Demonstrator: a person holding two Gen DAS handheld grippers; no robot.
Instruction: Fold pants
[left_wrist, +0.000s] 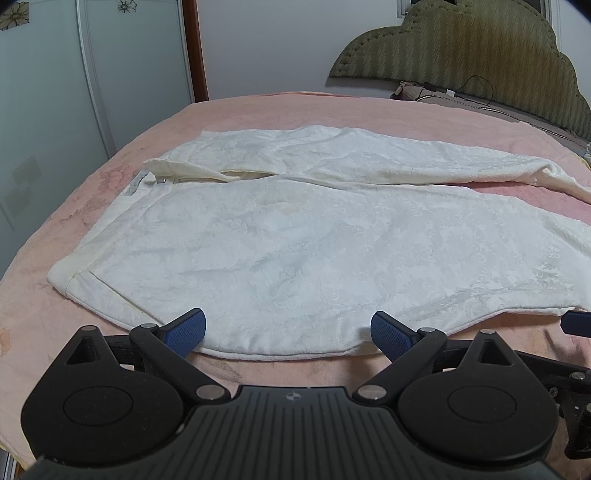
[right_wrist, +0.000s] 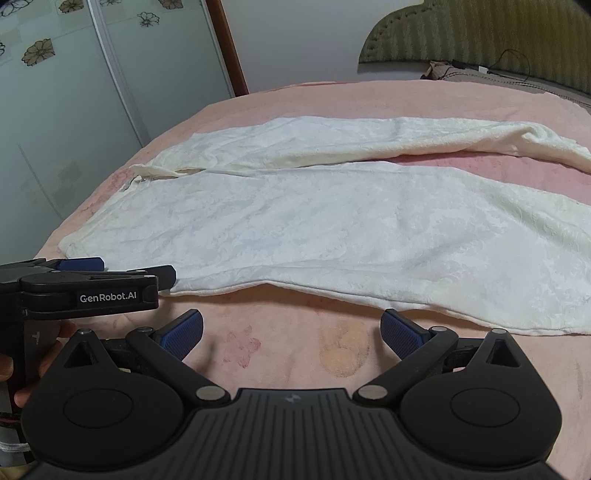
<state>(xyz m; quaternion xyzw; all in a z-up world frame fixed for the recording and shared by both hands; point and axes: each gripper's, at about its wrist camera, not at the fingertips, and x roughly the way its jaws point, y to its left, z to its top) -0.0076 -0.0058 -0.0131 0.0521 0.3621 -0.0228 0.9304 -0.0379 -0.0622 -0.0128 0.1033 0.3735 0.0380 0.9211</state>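
White textured pants (left_wrist: 295, 243) lie spread flat on the pink bedspread (left_wrist: 44, 295), waistband to the left, both legs running right. They also show in the right wrist view (right_wrist: 314, 229). My left gripper (left_wrist: 288, 334) is open, its blue pads at the near hem edge of the pants, close to the waistband side. It also shows from the side in the right wrist view (right_wrist: 122, 269). My right gripper (right_wrist: 291, 332) is open and empty over the bare bedspread (right_wrist: 288, 354), just short of the near leg's edge.
A green padded headboard (left_wrist: 480, 51) stands at the far right, with a pillow and a black cable (left_wrist: 476, 88) below it. A sliding wardrobe door (left_wrist: 74, 92) is on the left. The bed's left edge curves away near the waistband.
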